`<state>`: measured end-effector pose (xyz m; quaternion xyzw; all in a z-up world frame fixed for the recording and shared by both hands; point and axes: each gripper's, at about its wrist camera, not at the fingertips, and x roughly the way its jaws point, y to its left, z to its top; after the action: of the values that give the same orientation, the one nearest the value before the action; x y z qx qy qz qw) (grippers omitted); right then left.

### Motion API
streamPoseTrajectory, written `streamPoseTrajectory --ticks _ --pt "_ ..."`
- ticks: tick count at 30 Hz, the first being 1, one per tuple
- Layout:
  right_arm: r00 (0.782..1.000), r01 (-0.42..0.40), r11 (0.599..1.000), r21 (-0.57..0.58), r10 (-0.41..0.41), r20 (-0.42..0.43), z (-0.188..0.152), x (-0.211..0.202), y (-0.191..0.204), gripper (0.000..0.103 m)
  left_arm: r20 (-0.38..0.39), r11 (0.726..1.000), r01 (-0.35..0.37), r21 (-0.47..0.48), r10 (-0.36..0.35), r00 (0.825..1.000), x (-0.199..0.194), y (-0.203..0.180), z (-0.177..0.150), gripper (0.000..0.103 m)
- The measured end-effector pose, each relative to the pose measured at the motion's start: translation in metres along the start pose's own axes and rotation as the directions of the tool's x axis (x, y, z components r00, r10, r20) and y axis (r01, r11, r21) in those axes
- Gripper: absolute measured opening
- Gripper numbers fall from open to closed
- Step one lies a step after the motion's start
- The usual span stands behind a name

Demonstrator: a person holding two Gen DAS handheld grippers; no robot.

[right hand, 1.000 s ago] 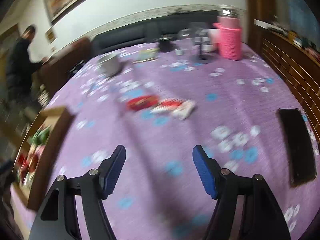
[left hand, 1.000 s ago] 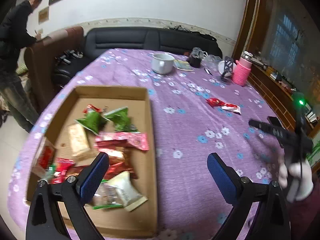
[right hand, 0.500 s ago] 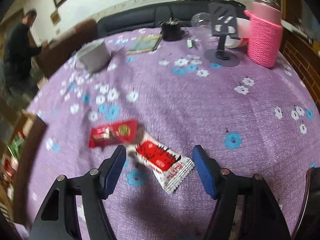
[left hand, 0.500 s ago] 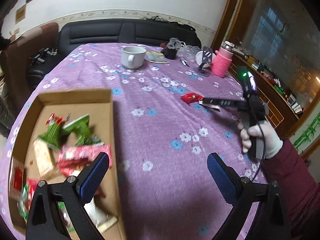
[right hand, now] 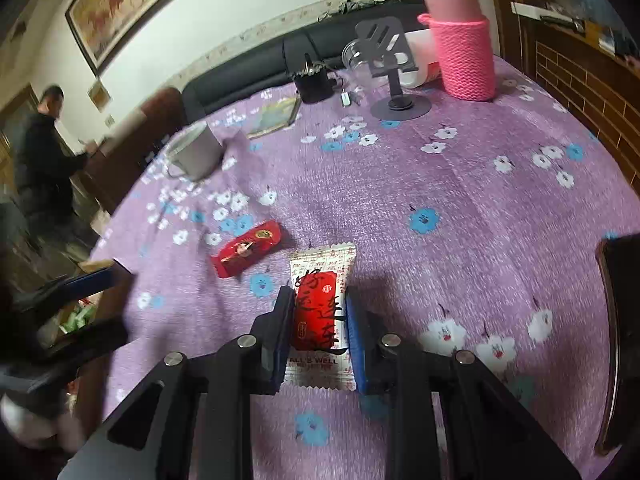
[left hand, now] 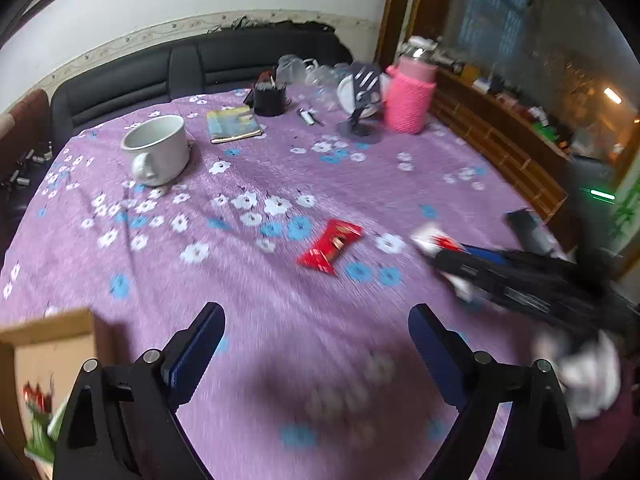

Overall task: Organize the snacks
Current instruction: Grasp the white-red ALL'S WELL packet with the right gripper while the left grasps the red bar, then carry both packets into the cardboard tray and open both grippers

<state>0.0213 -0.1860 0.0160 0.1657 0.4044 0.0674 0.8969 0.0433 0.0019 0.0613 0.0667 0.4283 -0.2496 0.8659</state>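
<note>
My right gripper (right hand: 320, 304) is shut on a white and red snack packet (right hand: 322, 312) that lies on the purple flowered tablecloth (right hand: 460, 184). A red snack bar (right hand: 248, 248) lies just left of it; it also shows in the left wrist view (left hand: 330, 246). My left gripper (left hand: 316, 332) is open and empty above the cloth. The right gripper (left hand: 448, 256) shows blurred at the right of the left wrist view. The cardboard box (left hand: 52, 344) with snacks sits at the lower left.
A white mug (left hand: 158, 154), a booklet (left hand: 234, 130), a black cup (left hand: 270, 100), a phone stand (right hand: 394, 76) and a pink knitted bottle (right hand: 464, 52) stand at the far side. A dark phone (right hand: 616, 320) lies at the right edge. A person (right hand: 40, 160) stands far left.
My right gripper has dropped onto the white and red packet and shut on it. My left gripper has swung right, away from the box, towards the red bar.
</note>
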Motion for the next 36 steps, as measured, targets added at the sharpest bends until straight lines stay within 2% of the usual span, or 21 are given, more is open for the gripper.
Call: streamPoseTrajectory --ticks 3,6,11,13,14,15,17,21,27,36 --pt "0.999 -0.036 0.999 0.041 0.036 -0.015 0.0 0.003 -0.008 0.024 -0.02 0.999 -0.028 0.035 0.029 0.999 0.033 -0.008 0.013 0.095" --pt "0.997 -0.044 0.997 0.071 0.048 -0.052 -0.002 0.014 -0.016 0.024 -0.058 0.997 0.003 0.076 0.001 0.998 0.062 -0.016 0.021 0.095" --pt "0.997 -0.044 0.995 0.087 0.049 -0.057 -0.002 0.019 -0.021 0.024 -0.036 0.977 -0.076 0.197 0.085 0.996 0.087 -0.032 0.031 0.095" --pt "0.998 -0.041 0.995 0.091 0.045 -0.048 -0.001 0.019 -0.023 0.024 -0.062 0.971 -0.1 0.218 0.116 0.991 0.096 -0.034 0.035 0.066" --pt "0.998 -0.037 0.995 0.095 0.041 -0.046 -0.001 0.019 -0.023 0.024 -0.078 0.977 -0.068 0.204 0.085 0.993 0.097 -0.033 0.035 0.044" --pt "0.998 -0.034 0.995 0.098 0.038 -0.046 -0.001 0.019 -0.025 0.024 -0.084 0.981 -0.059 0.185 0.076 0.994 0.096 -0.031 0.036 0.029" --pt "0.998 -0.026 0.994 0.108 0.031 -0.047 -0.002 0.02 -0.028 0.024 -0.076 0.978 -0.071 0.194 0.087 0.993 0.094 -0.033 0.034 0.02" --pt "0.999 -0.028 0.994 0.104 0.032 -0.035 -0.003 0.018 -0.027 0.024 -0.064 0.986 -0.052 0.158 0.062 0.996 0.086 -0.03 0.026 0.02" --pt "0.999 -0.053 0.996 0.076 0.053 0.0 -0.003 0.011 -0.019 0.024 -0.022 0.995 -0.03 0.1 0.032 0.999 0.055 -0.025 0.012 0.02" --pt "0.998 -0.063 0.998 0.011 0.062 0.031 -0.008 0.005 0.002 0.024 0.088 0.999 -0.015 -0.034 0.018 0.996 -0.036 -0.003 -0.039 0.02"
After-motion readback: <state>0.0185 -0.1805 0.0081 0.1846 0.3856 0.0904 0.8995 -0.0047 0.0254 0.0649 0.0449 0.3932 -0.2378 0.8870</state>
